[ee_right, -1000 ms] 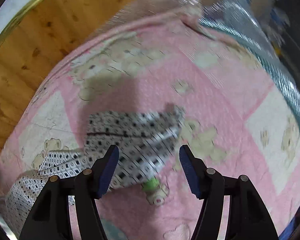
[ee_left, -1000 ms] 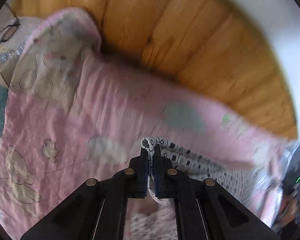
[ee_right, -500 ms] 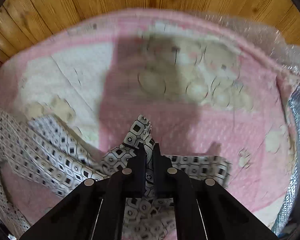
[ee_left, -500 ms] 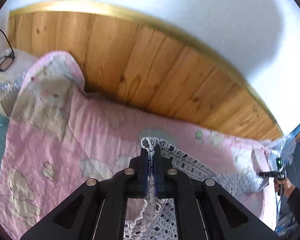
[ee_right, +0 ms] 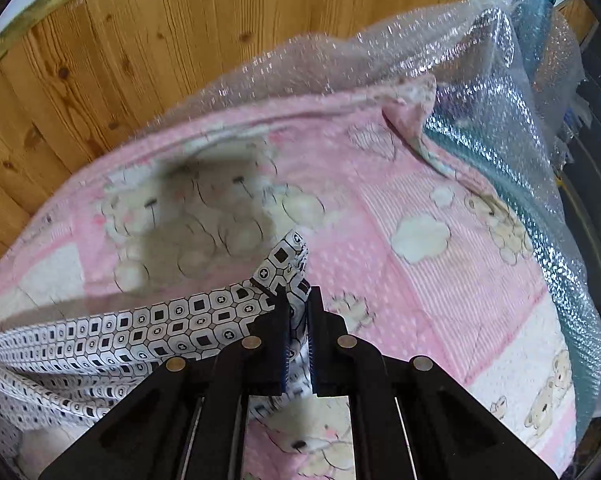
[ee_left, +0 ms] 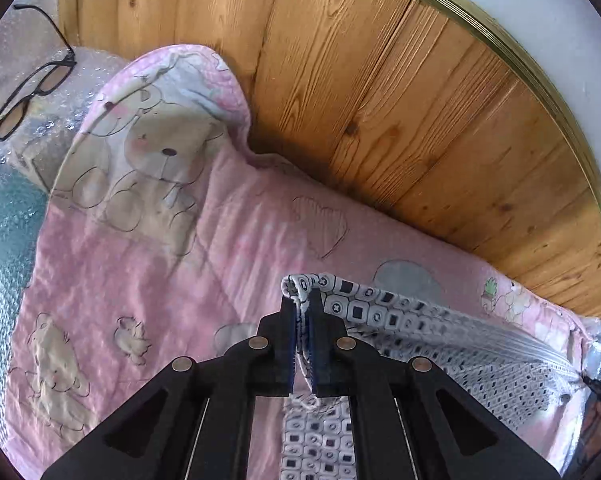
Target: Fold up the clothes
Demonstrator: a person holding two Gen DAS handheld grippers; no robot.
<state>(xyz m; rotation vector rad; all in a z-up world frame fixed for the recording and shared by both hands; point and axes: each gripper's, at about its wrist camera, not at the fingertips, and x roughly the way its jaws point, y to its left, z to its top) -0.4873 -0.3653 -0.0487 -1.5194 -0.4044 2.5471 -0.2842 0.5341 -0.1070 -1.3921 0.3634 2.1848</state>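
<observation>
Left gripper is clamped tight on a bunched corner of the garment, a white cloth w/ small black squares & circles; a little fold of it pokes out past the tips. From there the cloth runs off to the gripper's right in a taut band, lifted off the quilt, w/ more of it hanging below the jaws. At the far right end of that band something dark grips the cloth, too small to make out. Right gripper is likewise pinched shut on another corner of the same garment, a flap sticking up ahead of the tips, the rest stretching away to its left & sagging a bit toward the frame edge. Under both lies the pink quilt w/ bears, clouds & hearts printed on it; a dark shadow sits on the bear patch ahead-left of the right gripper. Beyond the quilt, ahead of both grippers, stands a wood-plank headboard w/ a gold trim along its top, white wall above. Ahead-right of the right gripper bubble wrap is heaped over the quilt's edge. Far ahead-left of the left gripper, black glasses rest on more bubble wrap, well apart from the cloth.
</observation>
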